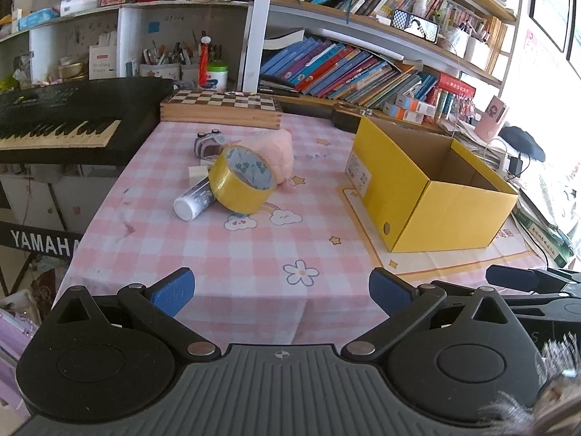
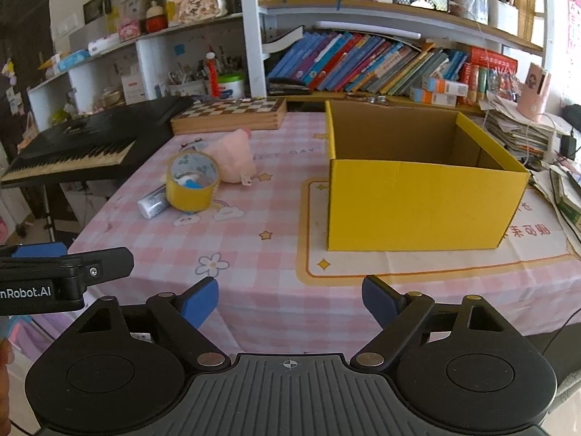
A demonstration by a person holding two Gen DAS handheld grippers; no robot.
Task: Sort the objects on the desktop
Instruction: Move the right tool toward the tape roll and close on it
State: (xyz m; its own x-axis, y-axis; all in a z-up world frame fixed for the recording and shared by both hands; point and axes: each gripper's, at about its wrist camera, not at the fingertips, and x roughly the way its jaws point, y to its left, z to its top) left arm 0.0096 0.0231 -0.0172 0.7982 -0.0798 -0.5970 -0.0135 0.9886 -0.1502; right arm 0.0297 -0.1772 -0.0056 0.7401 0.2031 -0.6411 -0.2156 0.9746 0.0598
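Note:
A yellow tape roll (image 1: 242,184) (image 2: 192,181) stands on edge on the pink checked tablecloth, leaning against a pink plush toy (image 1: 276,152) (image 2: 234,156). A white and grey tube (image 1: 192,200) (image 2: 153,201) lies beside the roll, with a small grey toy car (image 1: 208,141) behind it. An open yellow cardboard box (image 1: 428,189) (image 2: 417,181) with nothing showing inside sits to the right. My left gripper (image 1: 281,290) is open over the table's near edge. My right gripper (image 2: 290,299) is open too, nothing between its pads, near the front of the box.
A black keyboard (image 1: 61,123) (image 2: 83,145) stands left of the table. A wooden chessboard box (image 1: 221,107) (image 2: 228,112) lies at the back. Bookshelves (image 2: 363,61) rise behind it. Stacked papers and cables (image 2: 523,130) crowd the right side.

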